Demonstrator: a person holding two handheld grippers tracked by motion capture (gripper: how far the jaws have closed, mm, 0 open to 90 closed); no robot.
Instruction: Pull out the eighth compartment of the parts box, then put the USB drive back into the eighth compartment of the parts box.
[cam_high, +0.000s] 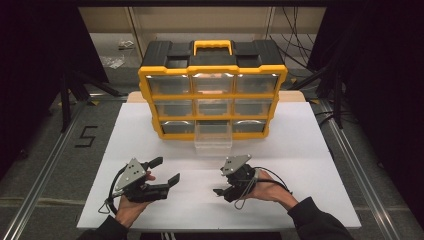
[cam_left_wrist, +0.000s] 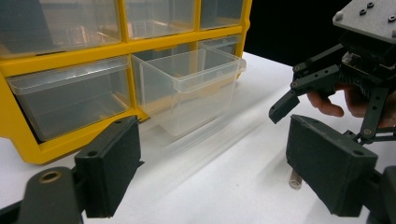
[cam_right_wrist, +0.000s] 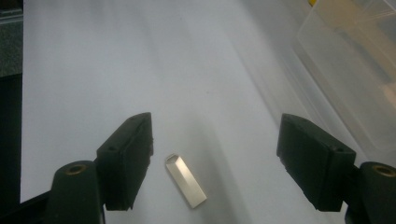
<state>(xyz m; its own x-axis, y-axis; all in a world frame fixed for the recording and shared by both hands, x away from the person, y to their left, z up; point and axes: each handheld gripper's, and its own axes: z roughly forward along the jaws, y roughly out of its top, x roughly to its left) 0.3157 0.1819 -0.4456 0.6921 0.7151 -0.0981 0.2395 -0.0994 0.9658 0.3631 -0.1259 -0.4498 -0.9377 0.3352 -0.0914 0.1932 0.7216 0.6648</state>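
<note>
A small silver USB stick (cam_right_wrist: 185, 180) lies flat on the white board, untouched. My right gripper (cam_right_wrist: 219, 158) is open around it, and the stick lies nearer the left jaw in the right gripper view. In the high view the right gripper (cam_high: 220, 181) is low over the board's front right, pointing left. My left gripper (cam_high: 166, 170) is at the front left, open with nothing in it. In the left gripper view its jaws (cam_left_wrist: 219, 172) frame the stick's end (cam_left_wrist: 295, 179). A clear plastic drawer (cam_high: 213, 140) stands pulled out of the bottom middle slot of the organizer.
The yellow and black organizer (cam_high: 212, 90) with clear drawers stands at the back middle of the white board (cam_high: 300, 150). The pulled-out drawer (cam_right_wrist: 345, 70) is just beyond the right gripper. Dark floor, metal rails and stands surround the board.
</note>
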